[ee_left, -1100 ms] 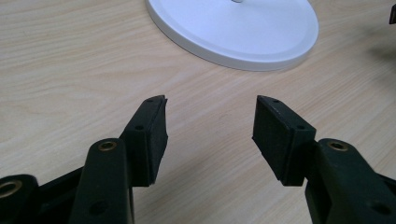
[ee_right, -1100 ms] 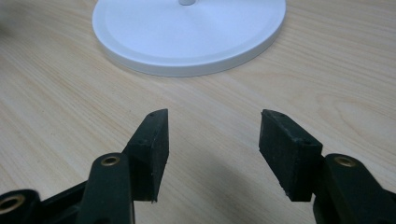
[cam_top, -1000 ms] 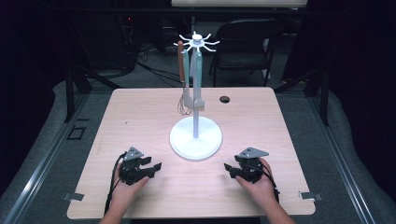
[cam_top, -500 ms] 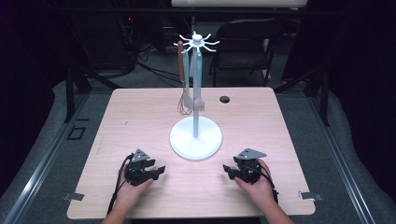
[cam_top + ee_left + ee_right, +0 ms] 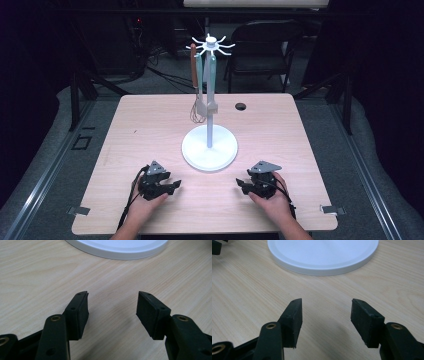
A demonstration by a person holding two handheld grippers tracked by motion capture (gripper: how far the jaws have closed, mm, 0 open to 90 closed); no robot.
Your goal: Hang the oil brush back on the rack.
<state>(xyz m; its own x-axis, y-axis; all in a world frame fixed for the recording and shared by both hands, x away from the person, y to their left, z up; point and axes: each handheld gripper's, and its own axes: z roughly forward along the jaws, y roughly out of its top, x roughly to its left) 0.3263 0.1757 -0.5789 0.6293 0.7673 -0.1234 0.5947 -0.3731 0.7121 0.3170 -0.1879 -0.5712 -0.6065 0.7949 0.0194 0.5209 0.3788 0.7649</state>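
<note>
Nothing looks started: both the left tool (image 5: pixel 172 187) and right tool (image 5: pixel 242 186) rest on the counter (image 5: pixel 150 130), jaws apart and empty, utensils hanging untouched on the white stand (image 5: pixel 209 147).

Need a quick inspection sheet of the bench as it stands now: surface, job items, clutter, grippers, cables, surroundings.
Surface: light wooden table, bare grain, with a small dark round hole near the far edge.
Job's things: white utensil stand with round base and spoked top, at table centre; hanging from it are a brown-handled wire whisk and two pale grey-green utensils.
Clutter: nothing seen.
Grippers: left gripper and right gripper rest low at the near edge, one in each hand, jaws apart, nothing between them, both short of the base.
Cables: black cable trails back from the left gripper.
Surroundings: dark folding chair behind the table, grey floor.
</note>
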